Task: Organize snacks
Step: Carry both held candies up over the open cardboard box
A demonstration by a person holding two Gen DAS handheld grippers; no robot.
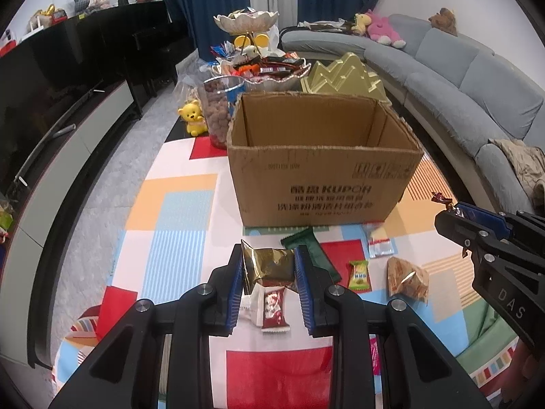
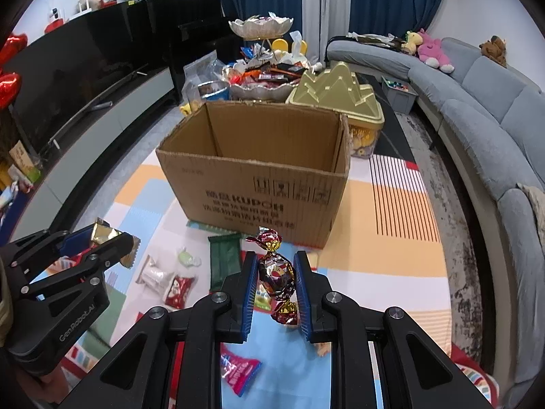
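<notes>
A living room with blue curtains, a grey curved sofa (image 1: 460, 68) and a long black TV cabinet frames a low table under a patchwork mat of red, orange, blue and white blocks (image 1: 177, 204). Low in the centre of the left wrist view, the left gripper (image 1: 269, 269) has its blue-padded jaws closed on a crinkled gold foil snack packet (image 1: 269, 266), lifted clear of the mat; its lower end is hidden behind the jaws. Low in the centre of the right wrist view, the right gripper (image 2: 276, 279) is pinched nearly closed on a dark red and gold twist-wrapped candy (image 2: 277, 277), also off the mat. Above both, at frame centre, stands one open brown cardboard box with printed lettering (image 1: 320, 184); its floor is out of sight behind the near wall. Loose on the mat in front of it lie a dark green flat packet (image 1: 311, 250), a red and white packet (image 1: 272, 310), a small yellow-green sweet (image 1: 358, 275), a clear sachet (image 1: 379, 243) and an orange printed bag (image 1: 407, 277). Below the right gripper a pink packet (image 2: 240, 371) is blurred and partly covered. Behind the box, a two-tier dish of sweets (image 1: 259, 68), a gold mountain-shaped lid (image 1: 340, 75), a jar of brown balls (image 1: 218, 109) and a yellow bear figure (image 1: 194, 116) are all partly cut off.
</notes>
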